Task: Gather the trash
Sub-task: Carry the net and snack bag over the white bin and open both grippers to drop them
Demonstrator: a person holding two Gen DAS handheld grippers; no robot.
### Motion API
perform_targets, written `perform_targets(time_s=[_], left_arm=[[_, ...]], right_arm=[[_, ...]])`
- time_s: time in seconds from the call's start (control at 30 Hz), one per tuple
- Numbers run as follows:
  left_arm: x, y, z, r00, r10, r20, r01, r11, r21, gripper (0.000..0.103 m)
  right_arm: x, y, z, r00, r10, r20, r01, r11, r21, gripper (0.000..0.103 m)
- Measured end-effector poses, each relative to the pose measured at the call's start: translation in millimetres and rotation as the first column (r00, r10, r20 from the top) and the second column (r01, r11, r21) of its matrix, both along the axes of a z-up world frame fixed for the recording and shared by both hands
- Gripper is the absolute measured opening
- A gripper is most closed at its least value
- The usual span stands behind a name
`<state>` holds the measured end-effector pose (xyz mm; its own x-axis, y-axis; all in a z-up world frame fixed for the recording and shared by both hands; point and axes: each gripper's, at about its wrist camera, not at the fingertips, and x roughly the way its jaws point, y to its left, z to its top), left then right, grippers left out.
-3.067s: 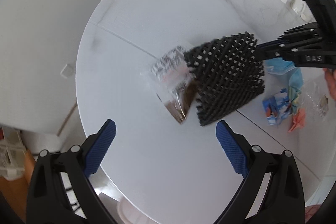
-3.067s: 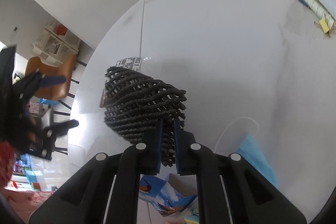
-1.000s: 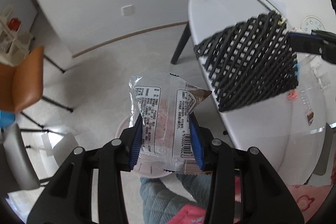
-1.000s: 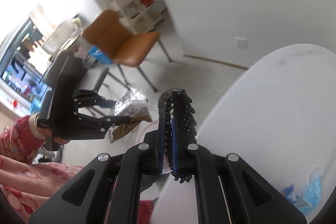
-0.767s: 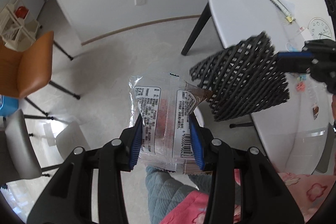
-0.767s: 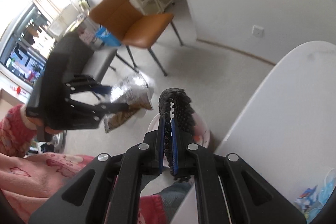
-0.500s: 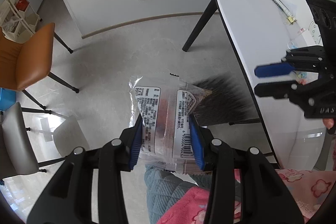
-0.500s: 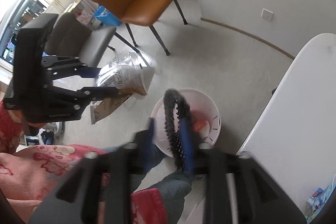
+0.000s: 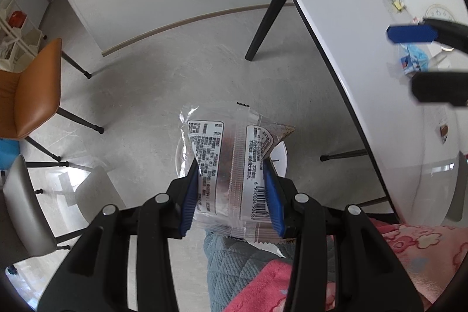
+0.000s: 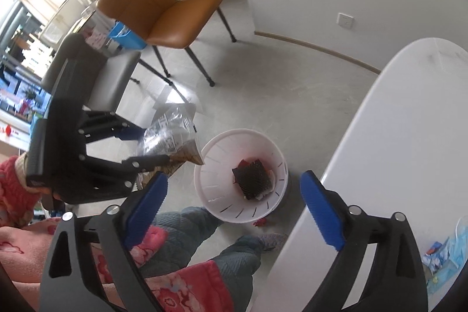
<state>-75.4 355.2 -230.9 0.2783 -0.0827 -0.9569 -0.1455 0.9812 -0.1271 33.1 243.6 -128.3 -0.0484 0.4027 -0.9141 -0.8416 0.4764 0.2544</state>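
Note:
My left gripper (image 9: pixel 231 192) is shut on a clear printed snack wrapper (image 9: pixel 231 163) and holds it over the floor, above the white trash bin (image 9: pixel 281 158). The wrapper (image 10: pixel 172 136) also shows in the right wrist view, just left of the bin (image 10: pixel 216 195). My right gripper (image 10: pixel 234 209) is open and empty above the bin. The black mesh piece (image 10: pixel 253 179) lies inside the bin. More trash, a blue mask and coloured wrappers (image 10: pixel 441 253), lies on the white round table (image 10: pixel 395 151).
An orange chair (image 10: pixel 169 8) and a grey chair (image 10: pixel 96 72) stand on the floor to the left. The table's black legs (image 9: pixel 264 22) are near the bin. The person's legs in grey quilted trousers (image 10: pixel 210 241) are below the grippers. A clock (image 9: pixel 438 13) lies on the table.
My right gripper has opened and the black mesh piece has dropped into the bin. Both grippers moved from the table out over the floor; the left took hold of the wrapper.

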Motion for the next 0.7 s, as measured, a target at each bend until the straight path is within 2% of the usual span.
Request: perform_targets(time_s=[0.1,0.17,0.23,0.3,0.4,0.7], left_arm=[[3.8,-4.9,-6.1,1.0,-0.014,-0.01,0.013,1.0,-0.004,0.041],[6.5,-8.8,-9.1,0.999,-0.026,-0.022,0.026,1.0,-0.005,0.05],[7.6,-13.1,-8.5,0.999,-0.031,-0.023,0.031,1.0,-0.003,0.071],[8.2,-16.5,-6.2,0.999,-0.037,-0.023,0.037,0.999,-0.011,0.082],[9.6,-19.0,-2.5,0.999,-0.032,-0.038,0.032,0.999,-0.014,0.094],[10.5,-16.2,10.8,1.0,0.004,-0.026,-0.003,1.0,0.019,0.095]], right_arm=[[5.6,-9.0,2.7,0.999,-0.034,0.008,0.034,0.999,-0.005,0.095],[8.7,-12.0,3.1,0.999,-0.054,0.005,0.054,0.998,-0.007,0.095],[8.7,-16.9,1.3,0.997,-0.074,0.001,0.074,0.997,-0.007,0.095],[10.9,-19.7,0.9,0.996,-0.085,-0.005,0.085,0.996,-0.008,0.095],[12.6,-23.2,1.9,0.995,-0.102,-0.013,0.102,0.995,-0.003,0.095],[15.8,-35.0,6.3,0.99,-0.143,-0.01,0.143,0.99,0.008,0.095]])
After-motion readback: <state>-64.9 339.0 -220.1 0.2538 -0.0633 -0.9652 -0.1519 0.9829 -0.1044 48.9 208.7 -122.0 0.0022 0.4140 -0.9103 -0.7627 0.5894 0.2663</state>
